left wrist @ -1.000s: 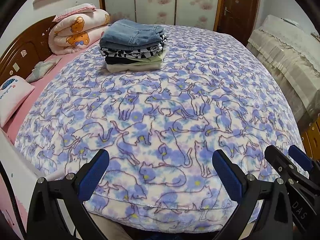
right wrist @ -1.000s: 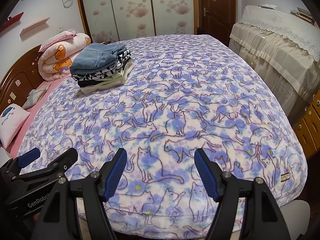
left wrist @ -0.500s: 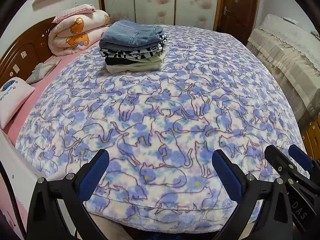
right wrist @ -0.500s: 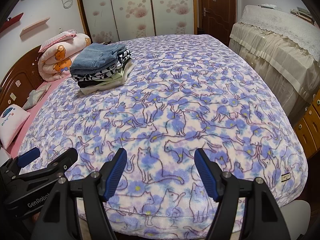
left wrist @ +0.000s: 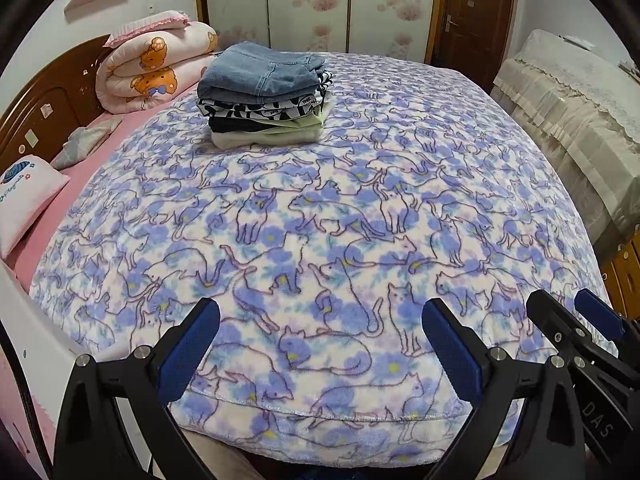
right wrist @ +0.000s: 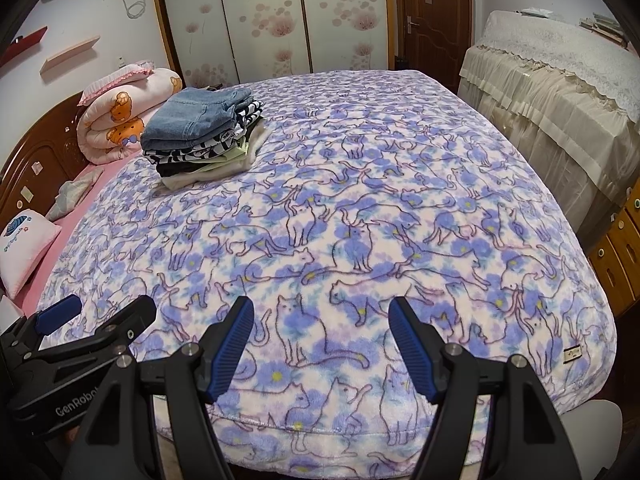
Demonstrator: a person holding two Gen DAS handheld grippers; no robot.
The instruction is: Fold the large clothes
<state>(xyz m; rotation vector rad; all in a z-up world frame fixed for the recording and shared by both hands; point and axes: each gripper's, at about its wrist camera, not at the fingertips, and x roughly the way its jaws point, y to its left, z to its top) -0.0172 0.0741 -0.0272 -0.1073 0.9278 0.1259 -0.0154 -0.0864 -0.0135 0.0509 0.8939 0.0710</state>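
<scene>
1. The left gripper [left wrist: 320, 344] hangs over the near edge of the bed with its blue-padded jaws spread wide and nothing between them.
2. The right gripper [right wrist: 322, 344] is beside it, jaws likewise parted and empty; neither one touches any cloth.
3. Each tool shows at the edge of the other's view, so the two sit close together, side by side.
4. Under both lies a fleece blanket [left wrist: 360, 216] printed with purple cats and blue flowers, spread flat over most of the bed, its hemmed edge just below the fingertips.
5. The stack of folded clothes [left wrist: 266, 96] rests on the far left part of the blanket, well apart from the grippers: blue denim on top, a black-and-white patterned piece under it, then dark, pale green and cream layers.
6. Behind the stack a rolled pink quilt with bear prints [left wrist: 156, 68] leans by the wooden headboard [left wrist: 44, 108].
7. A small pink pillow [left wrist: 24, 196] lies on the pink sheet at the left.
8. Beyond the bed stand flowered wardrobe doors [right wrist: 272, 20] and a brown door [right wrist: 432, 16]; a lace-covered cabinet [right wrist: 560, 80] fills the right side.
</scene>
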